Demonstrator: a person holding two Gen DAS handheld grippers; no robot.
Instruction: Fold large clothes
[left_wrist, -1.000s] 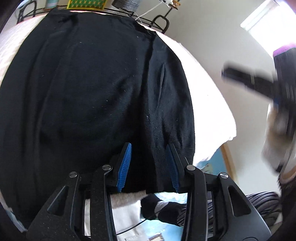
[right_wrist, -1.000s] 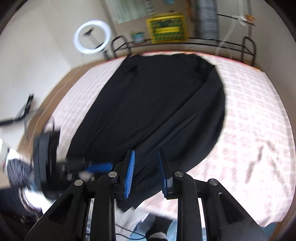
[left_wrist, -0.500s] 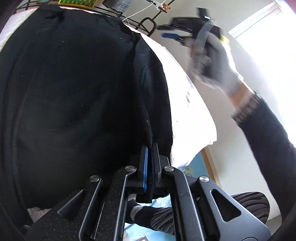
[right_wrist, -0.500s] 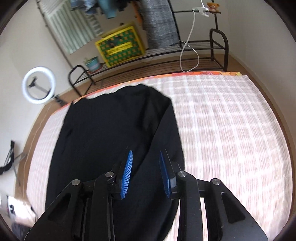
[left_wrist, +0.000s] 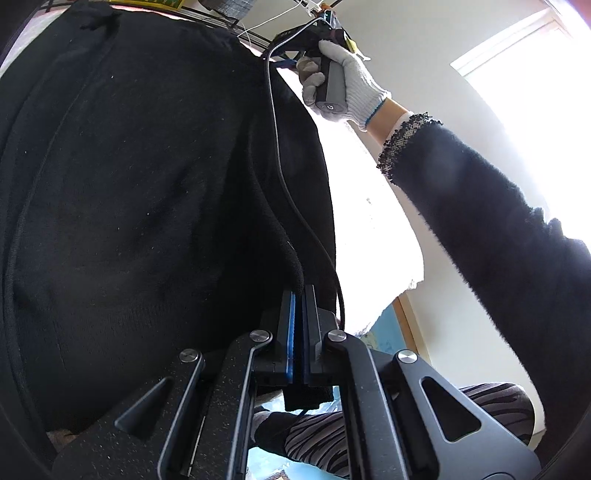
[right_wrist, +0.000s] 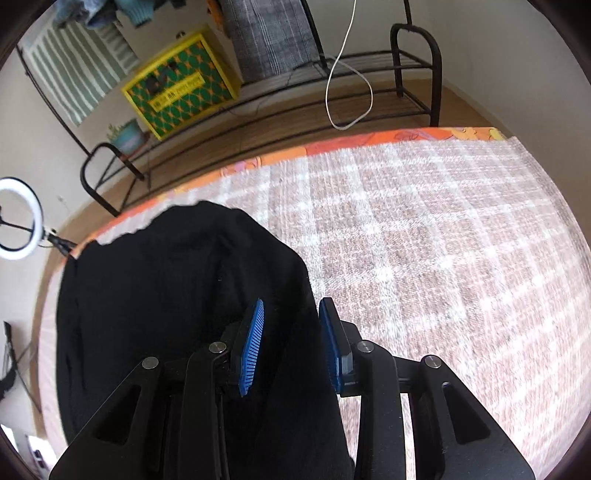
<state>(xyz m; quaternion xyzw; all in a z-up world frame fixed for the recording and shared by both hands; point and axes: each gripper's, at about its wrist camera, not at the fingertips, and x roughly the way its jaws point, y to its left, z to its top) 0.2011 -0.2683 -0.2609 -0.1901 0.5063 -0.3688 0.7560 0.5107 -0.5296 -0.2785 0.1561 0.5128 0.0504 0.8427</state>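
Left wrist: left gripper (left_wrist: 298, 328) pinches black garment (left_wrist: 147, 184) hem; right gripper (right_wrist: 291, 343) gapes, empty.

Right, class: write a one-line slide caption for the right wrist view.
Open right claw straddles the black garment's edge on a checked bedcover.

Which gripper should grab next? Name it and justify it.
Right. The right gripper hangs open over the black knit garment's far edge, ready to pinch. The left gripper is already shut on its near hem.
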